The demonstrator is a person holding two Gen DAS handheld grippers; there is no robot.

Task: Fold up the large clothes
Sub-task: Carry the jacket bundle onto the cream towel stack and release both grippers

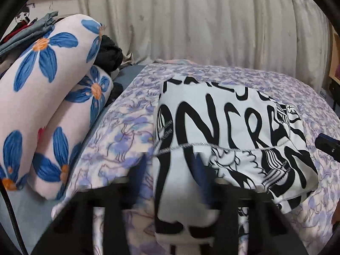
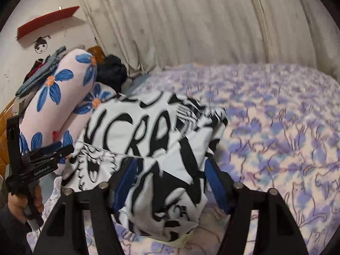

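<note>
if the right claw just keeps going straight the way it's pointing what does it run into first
Most likely the black-and-white printed garment, whose bunched near end already lies between the fingers of the right claw. Beyond it lies the purple floral bedspread. Depth is hard to judge through the fisheye, so contact may already be happening.

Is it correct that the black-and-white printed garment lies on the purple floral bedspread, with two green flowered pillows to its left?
Not quite. The pillows carry blue flowers, not green, as the left wrist view shows. The rest holds: the black-and-white printed garment lies on the purple floral bedspread, pillows to its left.
</note>
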